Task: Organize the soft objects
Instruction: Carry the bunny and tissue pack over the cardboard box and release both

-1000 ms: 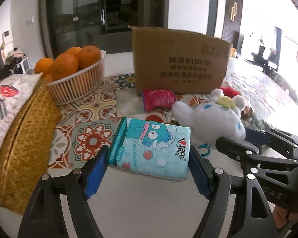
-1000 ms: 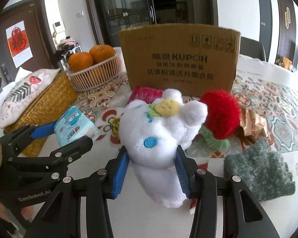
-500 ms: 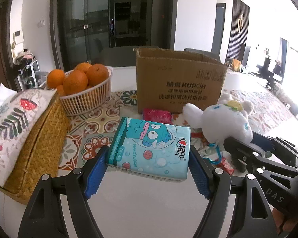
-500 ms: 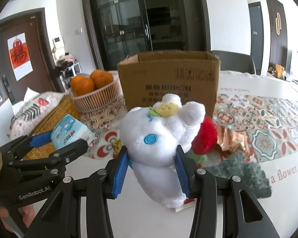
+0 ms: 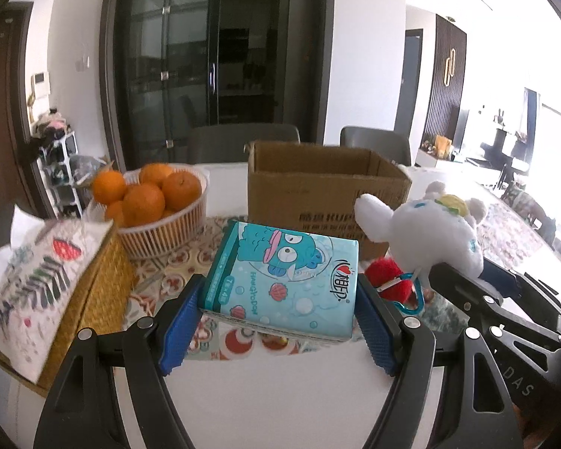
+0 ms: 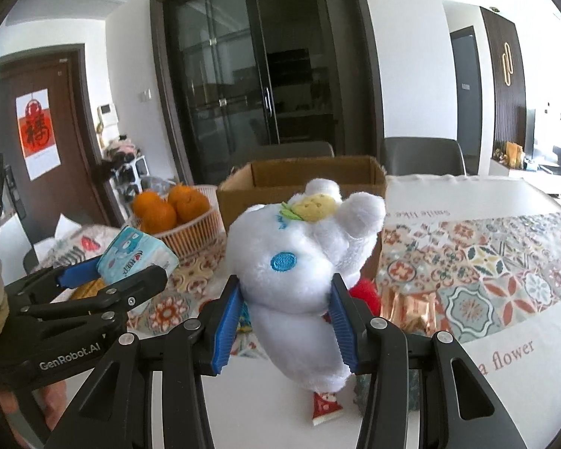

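- Left tool (image 5: 278,321) clamped on tissue pack (image 5: 280,277), right tool (image 6: 286,318) clamped on white plush (image 6: 303,262); both held above the table (image 6: 505,202), short of the open box (image 5: 318,194).
- Best carried level over the rim, then released inside.
- Patterned cloth (image 6: 505,265), oranges (image 5: 149,194); dark glass doors behind.

Fruit basket (image 5: 161,224) left of open box (image 5: 325,194), tissue pack (image 5: 280,280) and plush (image 5: 430,235) seemingly just before it.
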The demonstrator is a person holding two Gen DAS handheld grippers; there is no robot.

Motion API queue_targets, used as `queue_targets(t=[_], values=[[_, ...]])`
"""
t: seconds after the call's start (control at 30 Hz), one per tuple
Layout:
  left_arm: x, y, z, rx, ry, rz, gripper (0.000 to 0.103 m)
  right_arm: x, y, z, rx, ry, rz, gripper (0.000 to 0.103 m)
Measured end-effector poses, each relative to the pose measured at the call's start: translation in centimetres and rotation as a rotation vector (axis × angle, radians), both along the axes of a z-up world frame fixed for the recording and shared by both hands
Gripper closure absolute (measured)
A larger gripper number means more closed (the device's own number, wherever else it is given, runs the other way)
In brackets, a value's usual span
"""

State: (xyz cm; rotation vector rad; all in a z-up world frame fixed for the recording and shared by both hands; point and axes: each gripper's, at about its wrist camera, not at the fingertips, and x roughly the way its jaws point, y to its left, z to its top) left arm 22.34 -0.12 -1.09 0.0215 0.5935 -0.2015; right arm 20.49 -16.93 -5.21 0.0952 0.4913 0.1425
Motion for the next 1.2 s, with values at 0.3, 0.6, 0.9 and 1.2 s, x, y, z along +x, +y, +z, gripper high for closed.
queue_targets(t=[0.3, 0.6, 0.9, 1.2], values=[[1.2, -0.4, 2.8, -0.007, -0.047, -0.027, 0.026, 0.7, -0.9, 2.7, 0.034, -0.043, -0.015, 0.057], [4.0, -0.9, 4.4, -0.01, -0.056, -0.074, 0.026, 3.1, -1.8, 5.2, 0.057, -0.046, -0.027, 0.057], [7.7, -2.1, 6.9, 0.024, -0.057, -0.119, 0.026, 6.8, -3.1, 8.0, 0.069, -0.038, -0.038, 0.057], [11.9, -3.2, 9.2, 0.081, -0.04, -0.186, 0.026, 11.6, -4.0, 10.5, 0.065, 0.01, -0.017, 0.057]])
